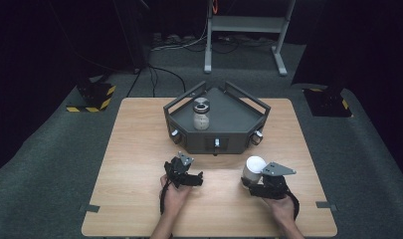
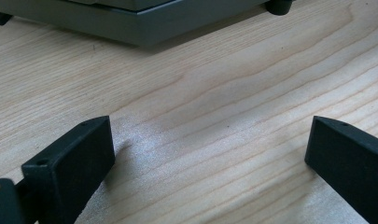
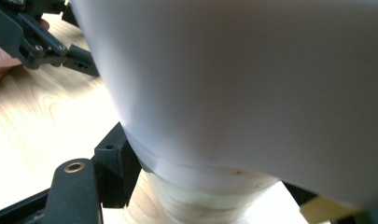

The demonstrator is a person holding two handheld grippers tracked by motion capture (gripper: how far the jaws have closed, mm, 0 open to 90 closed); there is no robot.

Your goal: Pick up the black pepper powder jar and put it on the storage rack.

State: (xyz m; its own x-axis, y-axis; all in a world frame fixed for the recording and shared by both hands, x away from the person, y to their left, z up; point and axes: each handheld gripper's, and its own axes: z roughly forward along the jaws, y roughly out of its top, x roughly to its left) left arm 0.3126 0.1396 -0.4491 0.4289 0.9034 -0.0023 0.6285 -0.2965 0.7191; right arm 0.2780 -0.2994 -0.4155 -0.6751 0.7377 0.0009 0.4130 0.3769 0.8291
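The right gripper point(image 1: 252, 185) is clamped on a white, smooth, round-topped plastic bottle point(image 1: 252, 170) with a paler, translucent lower body. In the right gripper view the black jaws press against the narrower lower section of the bottle point(image 3: 252, 84), below its wide matte white cap. The bottle stands at the near right of the light, fine-grained wooden table point(image 1: 139, 149), just in front of the grey, angular, flat-walled tray point(image 1: 234, 119). Its long axis runs roughly vertical, cap upward, leaning slightly to the left in the high view.

The left gripper point(image 1: 189, 177) rests at the near centre-left of the table, its jaws spread wide apart over bare wood, with nothing between them.

Inside the tray stands a second, similar cylindrical bottle with a grey metallic-looking top point(image 1: 201, 113), upright.
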